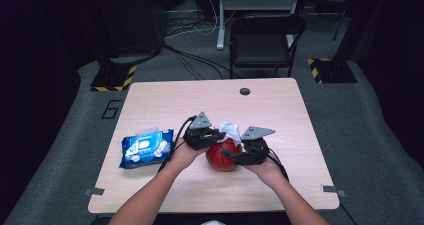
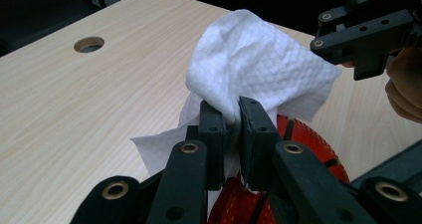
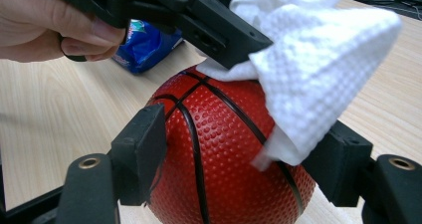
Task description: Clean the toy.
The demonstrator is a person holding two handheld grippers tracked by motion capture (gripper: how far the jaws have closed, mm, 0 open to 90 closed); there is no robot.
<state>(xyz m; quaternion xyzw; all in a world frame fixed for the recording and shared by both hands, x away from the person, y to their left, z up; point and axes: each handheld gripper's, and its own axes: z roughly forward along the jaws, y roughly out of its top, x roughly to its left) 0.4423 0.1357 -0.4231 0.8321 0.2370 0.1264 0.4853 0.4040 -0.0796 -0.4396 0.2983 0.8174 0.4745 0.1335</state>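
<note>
One ball (image 1: 223, 156) clamped by right gripper (image 1: 239, 157) | one wipe (image 1: 230, 130) pinched by left gripper (image 1: 218, 134) | one pack (image 1: 145, 147)

A small red ball (image 1: 223, 156) with black basketball seams and a pebbled skin sits on the table (image 1: 165, 105), a little toward 6 o'clock from its centre. It is round, whole and resting on the wood. A white embossed wipe (image 2: 259, 64), crumpled and bunched, lies against the ball's top at its 12 o'clock side, one loose corner hanging down over the red surface (image 3: 318, 84). Part of the wipe stands up in a soft peak above the ball (image 1: 230, 131).
</note>
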